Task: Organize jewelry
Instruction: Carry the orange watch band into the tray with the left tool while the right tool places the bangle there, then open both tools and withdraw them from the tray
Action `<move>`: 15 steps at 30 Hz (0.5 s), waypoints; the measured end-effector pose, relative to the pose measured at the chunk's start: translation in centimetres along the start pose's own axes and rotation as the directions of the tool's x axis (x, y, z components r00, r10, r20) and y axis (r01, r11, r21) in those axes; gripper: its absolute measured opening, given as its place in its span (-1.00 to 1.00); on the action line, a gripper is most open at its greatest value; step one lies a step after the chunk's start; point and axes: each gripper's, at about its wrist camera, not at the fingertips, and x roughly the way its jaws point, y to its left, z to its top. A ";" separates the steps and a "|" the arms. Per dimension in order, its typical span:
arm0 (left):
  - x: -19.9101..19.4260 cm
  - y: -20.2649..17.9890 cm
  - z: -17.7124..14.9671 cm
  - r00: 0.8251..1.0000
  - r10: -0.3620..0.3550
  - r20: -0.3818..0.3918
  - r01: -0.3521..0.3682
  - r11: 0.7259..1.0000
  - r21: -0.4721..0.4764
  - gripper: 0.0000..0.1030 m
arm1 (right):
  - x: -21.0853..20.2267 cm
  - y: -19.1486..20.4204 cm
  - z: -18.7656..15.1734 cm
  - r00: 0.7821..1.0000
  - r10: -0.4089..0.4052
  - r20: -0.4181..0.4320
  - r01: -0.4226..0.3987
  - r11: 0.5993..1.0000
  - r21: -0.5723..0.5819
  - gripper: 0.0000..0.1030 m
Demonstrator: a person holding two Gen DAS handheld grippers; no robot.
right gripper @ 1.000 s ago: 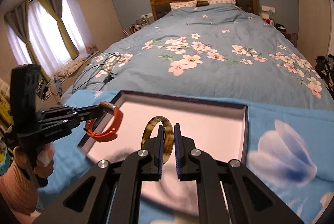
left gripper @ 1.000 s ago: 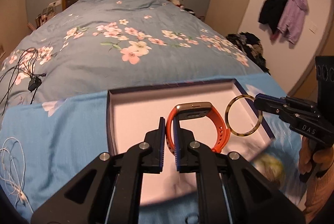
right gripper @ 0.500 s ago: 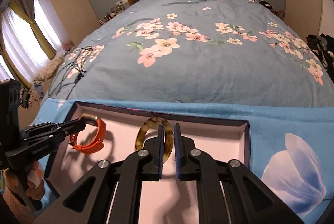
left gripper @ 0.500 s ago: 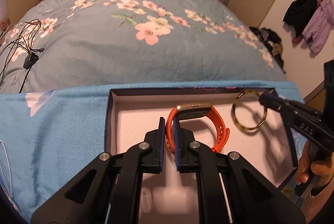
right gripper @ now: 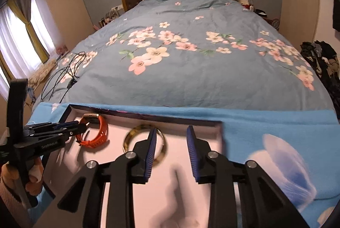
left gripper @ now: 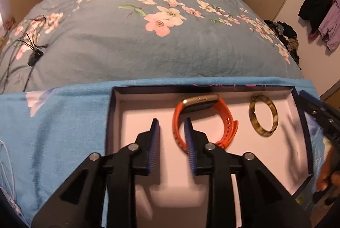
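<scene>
An orange-strapped watch [left gripper: 204, 119] and a tortoiseshell bangle [left gripper: 263, 115] lie in a shallow dark-rimmed box [left gripper: 110, 113] with a white floor. My left gripper [left gripper: 171, 134] is open, with the watch strap beside its right finger. My right gripper [right gripper: 171, 147] is open, and its left finger overlaps the bangle [right gripper: 136, 136]. The watch [right gripper: 95, 132] also shows in the right wrist view, with the left gripper [right gripper: 82, 125] beside it. The right gripper's tip [left gripper: 312, 109] shows at the box's right rim.
The box sits on a light blue cloth [left gripper: 55, 128] at the foot of a bed with a floral blue duvet [left gripper: 148, 37]. Black cables [right gripper: 70, 73] lie on the duvet's left. A white cord [left gripper: 6, 166] lies on the cloth's left edge.
Both grippers came down into the box, opened and let go: the watch and the bangle now lie on the box floor. The right gripper has drawn back to the right.
</scene>
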 end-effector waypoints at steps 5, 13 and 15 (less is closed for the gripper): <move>-1.1 0.7 -1.0 0.999 -0.019 0.030 0.019 1.000 0.007 -0.38 | -1.9 -2.9 -1.5 1.000 0.002 -0.006 -0.002 0.999 0.053 -0.39; -2.4 1.9 -2.4 0.999 -0.021 0.045 0.021 1.000 0.001 -0.32 | 0.2 -3.1 -2.6 0.997 0.027 -0.072 -0.022 0.998 0.057 -0.35; -2.7 2.1 -2.9 0.999 -0.013 0.046 0.013 1.000 0.004 -0.31 | 0.5 -2.9 -2.4 0.997 0.039 -0.072 -0.035 0.998 0.059 -0.35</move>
